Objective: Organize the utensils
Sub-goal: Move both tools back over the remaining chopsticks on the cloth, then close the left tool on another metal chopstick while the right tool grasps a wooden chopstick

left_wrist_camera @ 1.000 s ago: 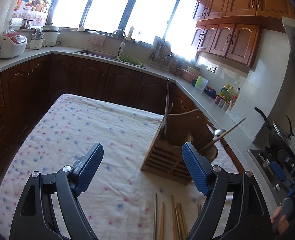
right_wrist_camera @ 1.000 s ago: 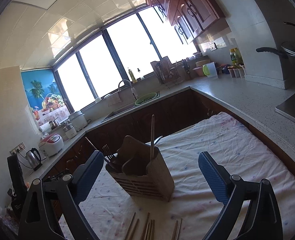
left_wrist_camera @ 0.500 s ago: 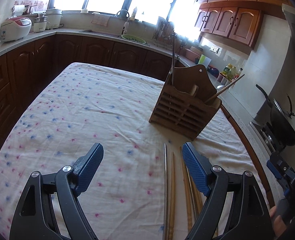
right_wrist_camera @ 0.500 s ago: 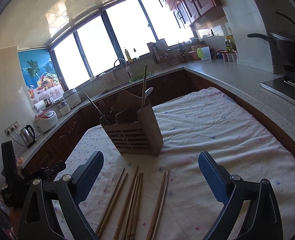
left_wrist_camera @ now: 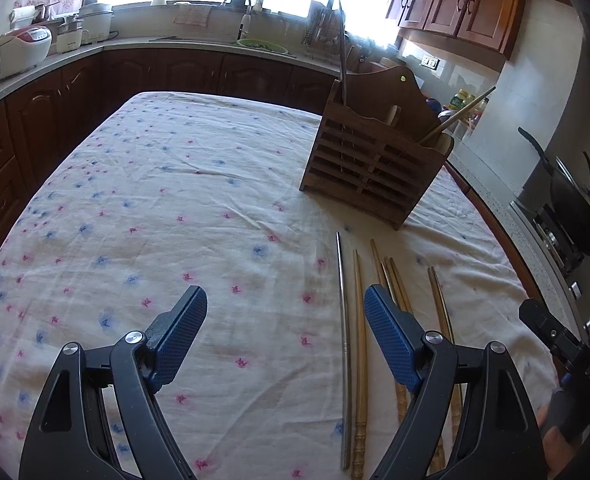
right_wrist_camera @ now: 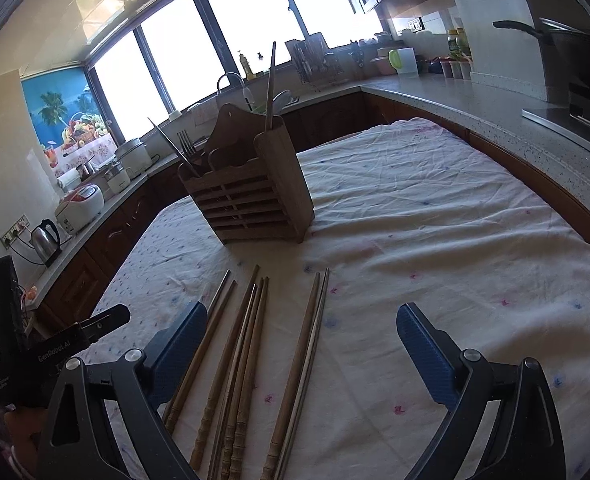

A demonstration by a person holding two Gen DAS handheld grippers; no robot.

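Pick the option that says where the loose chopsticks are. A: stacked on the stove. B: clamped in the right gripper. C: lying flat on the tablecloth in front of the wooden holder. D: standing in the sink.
C: the chopsticks lie flat on the tablecloth, nearer the camera than the wooden utensil holder.

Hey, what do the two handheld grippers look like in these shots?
Both match: the left gripper and right gripper have glossy black plastic linkage arms with silver pivot bolts, ending in flat fingers faced with dimpled blue pads. White "GenRobot.AI" lettering marks the left unit's black body, seen from the right wrist view.
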